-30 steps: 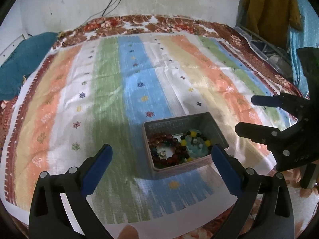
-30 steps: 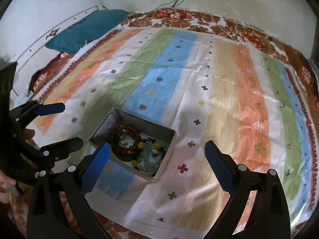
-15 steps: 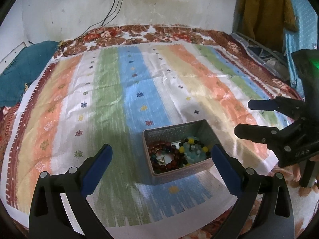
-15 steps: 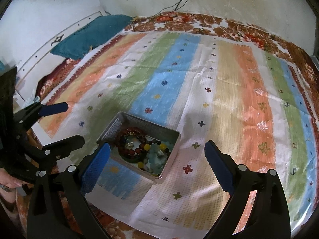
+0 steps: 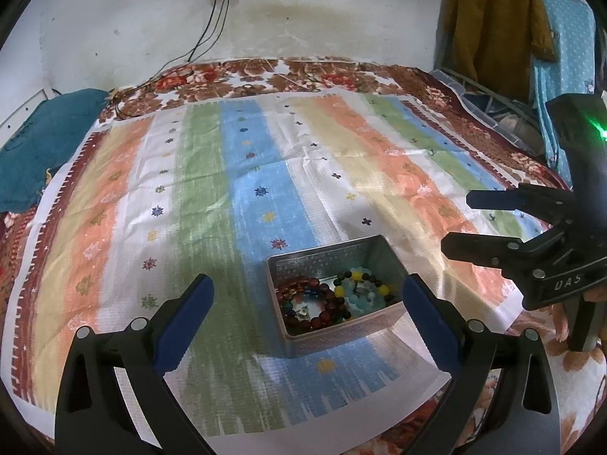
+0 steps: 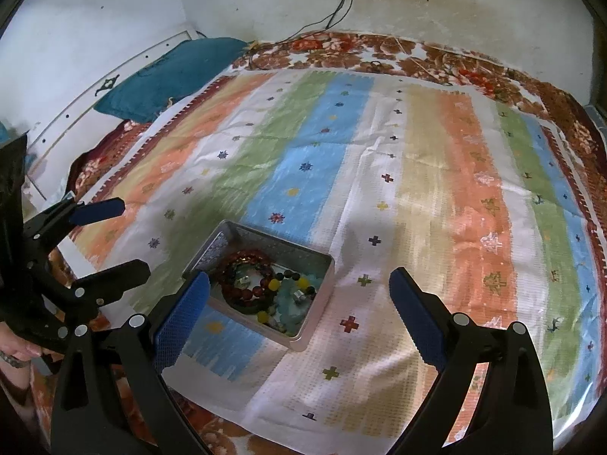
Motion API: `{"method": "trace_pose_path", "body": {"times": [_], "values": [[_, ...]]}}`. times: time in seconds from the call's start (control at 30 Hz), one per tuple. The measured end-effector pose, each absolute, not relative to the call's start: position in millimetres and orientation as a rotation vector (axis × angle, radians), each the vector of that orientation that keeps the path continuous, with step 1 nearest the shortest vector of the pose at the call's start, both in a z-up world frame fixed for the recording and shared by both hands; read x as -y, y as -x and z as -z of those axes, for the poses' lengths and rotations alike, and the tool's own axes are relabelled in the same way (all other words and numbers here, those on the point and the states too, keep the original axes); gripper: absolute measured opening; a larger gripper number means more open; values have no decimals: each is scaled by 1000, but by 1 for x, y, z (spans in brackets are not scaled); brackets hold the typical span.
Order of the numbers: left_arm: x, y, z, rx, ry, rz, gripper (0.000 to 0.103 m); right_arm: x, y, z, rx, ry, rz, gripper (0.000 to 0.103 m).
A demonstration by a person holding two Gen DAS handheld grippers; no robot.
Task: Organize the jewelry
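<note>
A small grey metal tin [image 5: 375, 256] stands on a striped cloth near its front edge; it also shows in the right wrist view [image 6: 318, 303]. Inside lie a dark red bead bracelet [image 5: 299, 299], a black-and-yellow bead bracelet [image 5: 364, 278] and pale blue beads [image 5: 356, 297]. My left gripper [image 5: 307, 297] is open and empty, held above and in front of the tin. My right gripper [image 6: 299, 297] is open and empty, just right of the tin; it shows in the left wrist view [image 5: 461, 222]. The left gripper shows in the right wrist view [image 6: 121, 235].
The striped cloth [image 5: 265, 174] covers a floral bedspread [image 5: 265, 76]. A teal pillow [image 5: 34, 144] lies at the back left. Cables [image 5: 212, 26] hang from a wall socket. Clothes [image 5: 493, 19] hang at the back right.
Both grippers have drawn back and risen from the tin, so more of the wall and bed shows. Both stay open and empty; the tin has not moved.
</note>
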State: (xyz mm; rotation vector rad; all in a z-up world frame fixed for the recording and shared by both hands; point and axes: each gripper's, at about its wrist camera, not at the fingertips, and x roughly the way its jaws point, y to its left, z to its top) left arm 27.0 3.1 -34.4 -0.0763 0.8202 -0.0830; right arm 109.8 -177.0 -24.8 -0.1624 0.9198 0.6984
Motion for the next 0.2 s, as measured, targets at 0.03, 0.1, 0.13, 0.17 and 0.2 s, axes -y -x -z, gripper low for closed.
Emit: {"method": "trace_pose_path", "body": {"times": [0.03,0.1,0.13,0.17,0.2], "values": [[-3,-28,36,-828,84,93,98,177,-110,25,-923,161,-700,96],[-6,-31,39,-848,97,88,98,177,-111,26,-926,160,-700,96],[-7,-32,40,-854,103,86,98,177,-111,25,-927,158,-701,96],[-8,-32,41,-856,112,90,98,177,-111,26,-928,157,-699,96],[-9,-32,41,-854,116,91,98,177,-111,25,-927,158,-702,96]]}}
